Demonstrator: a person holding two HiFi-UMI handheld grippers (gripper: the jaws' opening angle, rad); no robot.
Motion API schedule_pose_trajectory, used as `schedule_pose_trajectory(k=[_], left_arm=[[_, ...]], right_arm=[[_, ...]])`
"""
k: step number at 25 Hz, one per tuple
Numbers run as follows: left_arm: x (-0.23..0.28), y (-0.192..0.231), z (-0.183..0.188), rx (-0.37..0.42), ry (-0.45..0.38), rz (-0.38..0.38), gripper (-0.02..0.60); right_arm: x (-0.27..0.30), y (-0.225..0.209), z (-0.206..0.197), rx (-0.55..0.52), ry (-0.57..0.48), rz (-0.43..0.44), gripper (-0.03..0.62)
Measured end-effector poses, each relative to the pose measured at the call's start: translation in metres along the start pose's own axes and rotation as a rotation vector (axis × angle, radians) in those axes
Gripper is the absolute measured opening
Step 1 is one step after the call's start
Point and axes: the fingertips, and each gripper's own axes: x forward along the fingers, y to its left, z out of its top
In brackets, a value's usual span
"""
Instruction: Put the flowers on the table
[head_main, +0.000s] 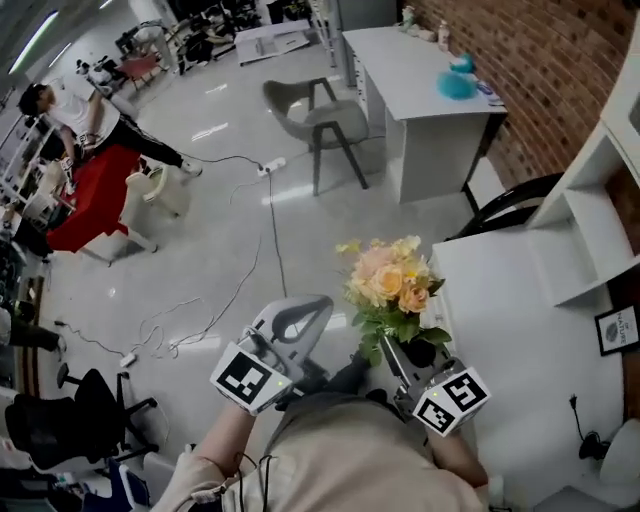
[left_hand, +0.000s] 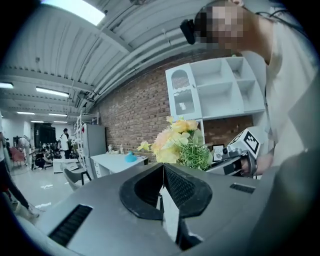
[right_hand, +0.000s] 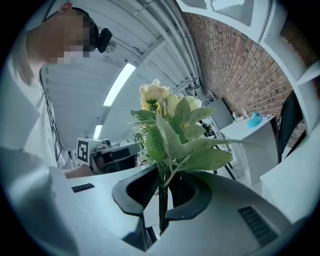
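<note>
The right gripper (right_hand: 161, 202) is clenched on the thin stems of the flowers (right_hand: 167, 127). The bouquet stands upright in the air, just beside the left edge of the white bench (head_main: 505, 320), not yet on it. The left gripper (left_hand: 162, 187) is closed with nothing inside. The risk, I think, is the narrow hold: the heads look heavy, so the bunch may swing or slip. Released too near the edge, it may tip and fall to the floor (head_main: 220, 230).
</note>
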Motion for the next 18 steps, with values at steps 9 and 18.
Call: schedule_pose_trajectory(k=[9,18], left_arm=[[0.064,0.015,-0.008,-0.072,-0.028,-0.191,0.011],[0.135,0.01,-0.02,-0.096,0.001,-0.417,0.011]], right_arm=[[-0.001,-0.038,0.016,-0.037,0.015,-0.187,0.063],[-0.016,-0.093,0.035,-0.007,0.018,-0.354,0.063]])
